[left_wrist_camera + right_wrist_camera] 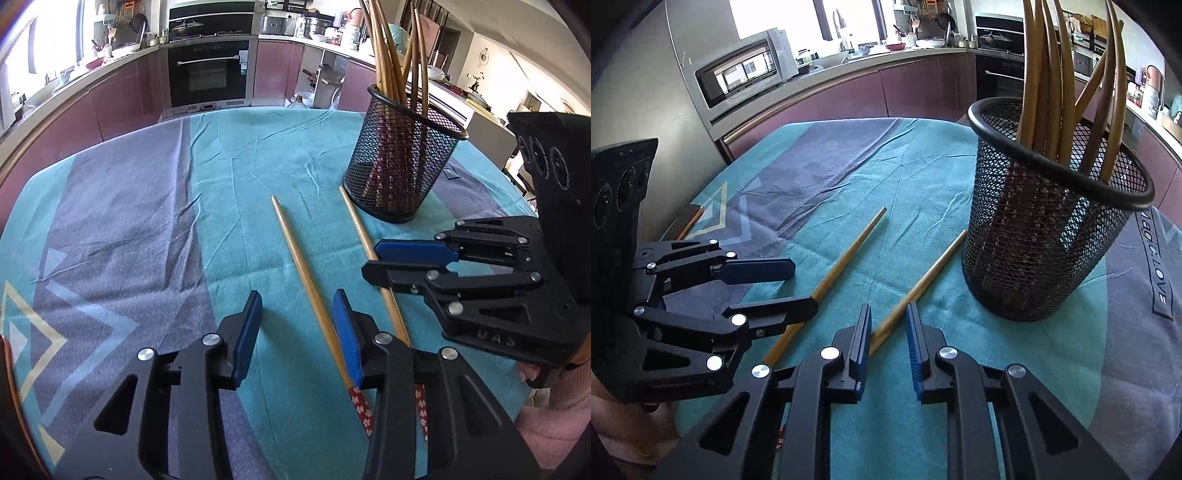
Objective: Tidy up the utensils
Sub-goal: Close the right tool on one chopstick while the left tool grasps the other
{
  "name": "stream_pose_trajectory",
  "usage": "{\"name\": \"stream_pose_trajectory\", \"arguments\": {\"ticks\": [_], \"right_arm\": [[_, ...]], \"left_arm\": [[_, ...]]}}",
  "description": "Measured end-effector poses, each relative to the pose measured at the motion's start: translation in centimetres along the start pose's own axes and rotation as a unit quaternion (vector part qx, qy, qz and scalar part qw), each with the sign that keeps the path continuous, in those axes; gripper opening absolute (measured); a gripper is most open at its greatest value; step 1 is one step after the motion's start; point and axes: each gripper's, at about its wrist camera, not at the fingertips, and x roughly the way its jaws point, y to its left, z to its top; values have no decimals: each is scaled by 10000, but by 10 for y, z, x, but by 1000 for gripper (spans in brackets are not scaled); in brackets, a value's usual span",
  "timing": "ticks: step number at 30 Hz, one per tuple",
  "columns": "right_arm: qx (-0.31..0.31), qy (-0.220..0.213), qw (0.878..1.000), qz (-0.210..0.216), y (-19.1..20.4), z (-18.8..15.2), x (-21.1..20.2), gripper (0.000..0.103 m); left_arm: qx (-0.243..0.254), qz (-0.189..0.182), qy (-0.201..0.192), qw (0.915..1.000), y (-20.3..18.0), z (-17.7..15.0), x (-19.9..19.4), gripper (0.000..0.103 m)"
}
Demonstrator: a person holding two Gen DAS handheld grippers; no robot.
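1. Two loose chopsticks lie side by side on the tablecloth (229, 192), tips pointing far toward the mesh holder (400, 162).
2. My left gripper (295, 325), fingers apart, straddles the left chopstick (306, 277).
3. My right gripper (888, 347), fingers narrowly apart, straddles the right chopstick (923, 280), unclamped.

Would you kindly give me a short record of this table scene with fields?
surface: table with a teal and grey cloth
holder: black mesh cup, upright, holding several chopsticks
loose items: two chopsticks lying on the cloth, left chopstick and right chopstick
left claw: open around the left chopstick
right claw: open around the right chopstick, pads not pressing
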Motion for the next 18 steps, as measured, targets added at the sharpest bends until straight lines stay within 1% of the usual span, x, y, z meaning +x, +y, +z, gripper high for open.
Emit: {"name": "stream_pose_trajectory", "arguments": {"ticks": [5, 11, 14, 18], "right_arm": [[70, 9, 9999, -86, -5, 2, 1, 19], [143, -74, 9998, -101, -7, 6, 5, 19], [100, -87, 9998, -113, -6, 7, 5, 17], [97, -71, 9999, -89, -8, 5, 2, 14]], "left_arm": [[-39, 3, 60, 10000, 2, 14, 10, 35], [-45, 89, 84, 9999, -1, 23, 18, 27], [-112, 69, 113, 9999, -2, 21, 17, 11], [-186, 91, 100, 9997, -2, 21, 18, 11]]}}
